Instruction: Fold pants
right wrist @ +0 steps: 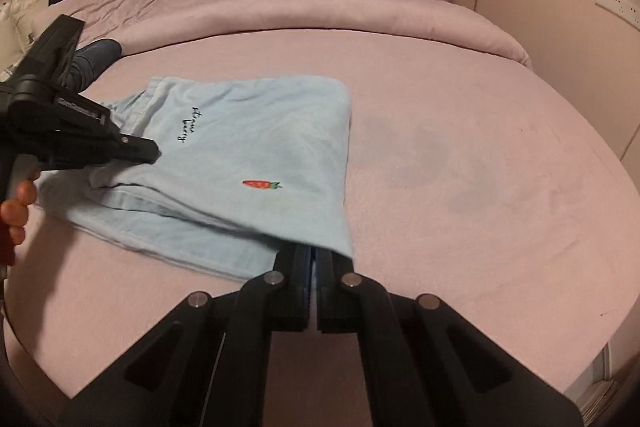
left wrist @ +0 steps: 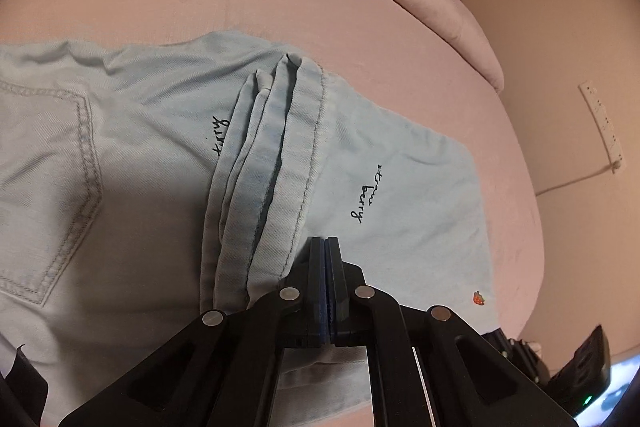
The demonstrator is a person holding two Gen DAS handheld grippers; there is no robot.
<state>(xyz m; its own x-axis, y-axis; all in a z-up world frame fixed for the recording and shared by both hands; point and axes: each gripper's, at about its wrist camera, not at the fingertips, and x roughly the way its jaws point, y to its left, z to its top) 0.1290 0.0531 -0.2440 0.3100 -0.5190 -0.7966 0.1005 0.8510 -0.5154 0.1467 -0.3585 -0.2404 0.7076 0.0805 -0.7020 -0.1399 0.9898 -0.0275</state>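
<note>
Light blue pants (right wrist: 248, 163) lie folded on a pink bed (right wrist: 460, 155), with black script and a small red strawberry patch (right wrist: 262, 184). My right gripper (right wrist: 313, 259) is shut on the near right corner of the folded pants. My left gripper (left wrist: 325, 247) is shut, its tips beside a bunched stack of hems (left wrist: 272, 163) lying over the pants (left wrist: 400, 187); whether cloth is pinched between the pads I cannot tell. The left gripper also shows in the right wrist view (right wrist: 154, 151), resting at the left edge of the pants.
A rolled pink duvet (right wrist: 320, 11) lies along the far side of the bed. A dark garment (right wrist: 96, 57) and pillows sit at the far left. Pink curtains hang behind. The wall with sockets (right wrist: 616, 3) stands to the right.
</note>
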